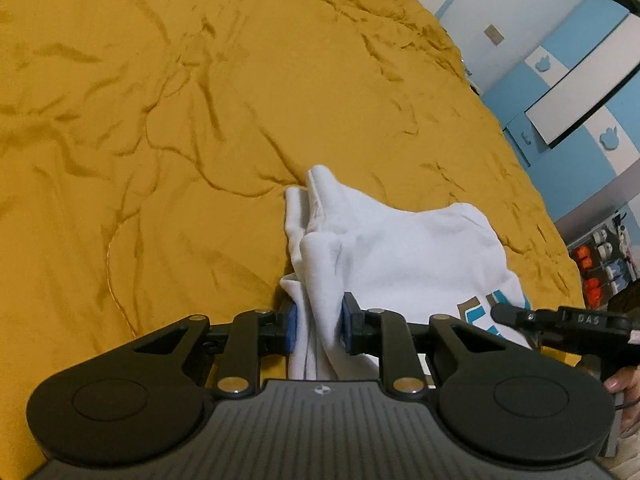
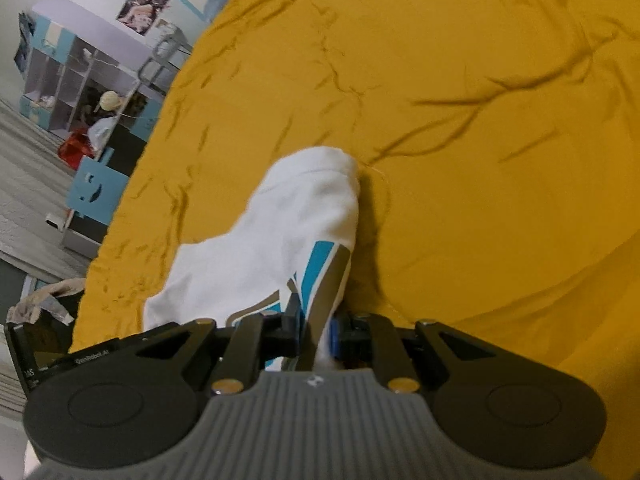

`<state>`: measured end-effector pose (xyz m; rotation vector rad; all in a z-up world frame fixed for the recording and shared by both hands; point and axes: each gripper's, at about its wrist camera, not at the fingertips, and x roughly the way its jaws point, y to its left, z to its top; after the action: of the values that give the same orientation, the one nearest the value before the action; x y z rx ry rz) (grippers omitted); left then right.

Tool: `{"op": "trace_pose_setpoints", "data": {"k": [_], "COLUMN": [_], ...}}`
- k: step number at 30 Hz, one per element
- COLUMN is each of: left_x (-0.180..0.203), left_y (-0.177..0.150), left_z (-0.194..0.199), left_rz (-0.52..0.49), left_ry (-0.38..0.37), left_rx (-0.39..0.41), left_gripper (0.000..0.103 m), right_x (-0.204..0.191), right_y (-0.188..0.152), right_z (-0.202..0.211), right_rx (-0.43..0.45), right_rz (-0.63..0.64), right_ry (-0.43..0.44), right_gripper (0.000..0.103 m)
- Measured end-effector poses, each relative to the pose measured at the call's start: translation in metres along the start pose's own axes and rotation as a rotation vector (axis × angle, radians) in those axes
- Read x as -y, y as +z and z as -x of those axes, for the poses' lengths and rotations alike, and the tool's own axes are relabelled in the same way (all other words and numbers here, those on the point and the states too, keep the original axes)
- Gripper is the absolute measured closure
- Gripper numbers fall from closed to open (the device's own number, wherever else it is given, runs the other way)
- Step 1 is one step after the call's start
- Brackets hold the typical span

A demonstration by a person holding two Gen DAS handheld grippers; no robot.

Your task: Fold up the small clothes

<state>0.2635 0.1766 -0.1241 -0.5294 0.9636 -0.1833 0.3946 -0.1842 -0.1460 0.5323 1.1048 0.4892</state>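
Both grippers grip one white garment (image 1: 400,256) over a wide mustard bedspread (image 1: 160,120). Creased all over, the bedspread fills most of each view, and the garment trails forward from the grippers onto it, far end lying bunched on the cover. Blue and grey print marks the cloth near the right gripper's side. Left gripper (image 1: 319,326): blue pads (image 1: 291,326) pinched on a thick gathered fold, jaws only a little apart around it. Right gripper (image 2: 315,330): jaws nearly closed, clamped on a thin printed edge of the same garment. From the left wrist camera, the right gripper shows at the right edge, with part of a hand (image 1: 624,386) beneath it. Blue-and-white cabinets (image 1: 580,92) stand beyond the bed. Shelves (image 2: 76,80) line the room's other side.
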Motion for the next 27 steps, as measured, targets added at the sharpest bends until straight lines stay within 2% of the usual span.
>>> {"op": "trace_pose_setpoints", "data": {"k": [4, 5, 9, 11, 14, 16, 17, 18, 19, 20, 23, 25, 27], "left_x": [0.0, 0.0, 0.0, -0.007, -0.023, -0.03, -0.032, -0.032, -0.031, -0.027, -0.018, -0.016, -0.017], "left_y": [0.004, 0.006, 0.025, 0.035, 0.043, 0.045, 0.045, 0.046, 0.045, 0.044, 0.041, 0.041, 0.041], "left_z": [0.005, 0.009, 0.011, 0.001, -0.02, -0.027, -0.029, -0.029, -0.027, -0.023, -0.012, -0.016, -0.024], "left_rz": [0.029, 0.02, 0.01, 0.049, 0.152, 0.211, 0.228, 0.235, 0.221, 0.19, 0.118, 0.083, 0.072], "left_ry": [-0.007, -0.001, 0.017, -0.019, -0.091, -0.131, -0.146, -0.153, -0.159, -0.165, -0.177, -0.129, -0.081], "left_rx": [-0.012, -0.012, 0.026, 0.01, -0.016, 0.002, 0.008, 0.017, 0.029, 0.052, 0.115, 0.103, 0.07], "left_gripper": [0.072, 0.064, 0.052, 0.05, 0.048, 0.051, 0.06, 0.066, 0.068, 0.073, 0.076, 0.076, 0.077], "right_x": [0.004, 0.003, 0.0, 0.004, 0.02, 0.03, 0.033, 0.036, 0.034, 0.032, 0.008, -0.004, -0.005], "right_y": [-0.002, -0.003, 0.01, 0.023, 0.042, 0.049, 0.051, 0.053, 0.054, 0.054, 0.051, 0.051, 0.053], "right_z": [-0.004, -0.003, 0.004, 0.002, -0.017, -0.03, -0.033, -0.034, -0.034, -0.032, -0.019, -0.016, -0.025], "right_rx": [0.002, 0.01, 0.052, 0.062, 0.026, 0.017, 0.022, 0.031, 0.04, 0.049, 0.119, 0.143, 0.119], "right_rz": [-0.017, -0.014, -0.015, -0.049, -0.158, -0.221, -0.247, -0.264, -0.26, -0.239, -0.056, 0.063, 0.093], "right_ry": [-0.001, 0.004, 0.004, 0.024, 0.079, 0.109, 0.127, 0.143, 0.15, 0.152, 0.153, 0.13, 0.081], "right_gripper": [0.095, 0.091, 0.075, 0.07, 0.069, 0.069, 0.07, 0.079, 0.083, 0.087, 0.089, 0.09, 0.09]}}
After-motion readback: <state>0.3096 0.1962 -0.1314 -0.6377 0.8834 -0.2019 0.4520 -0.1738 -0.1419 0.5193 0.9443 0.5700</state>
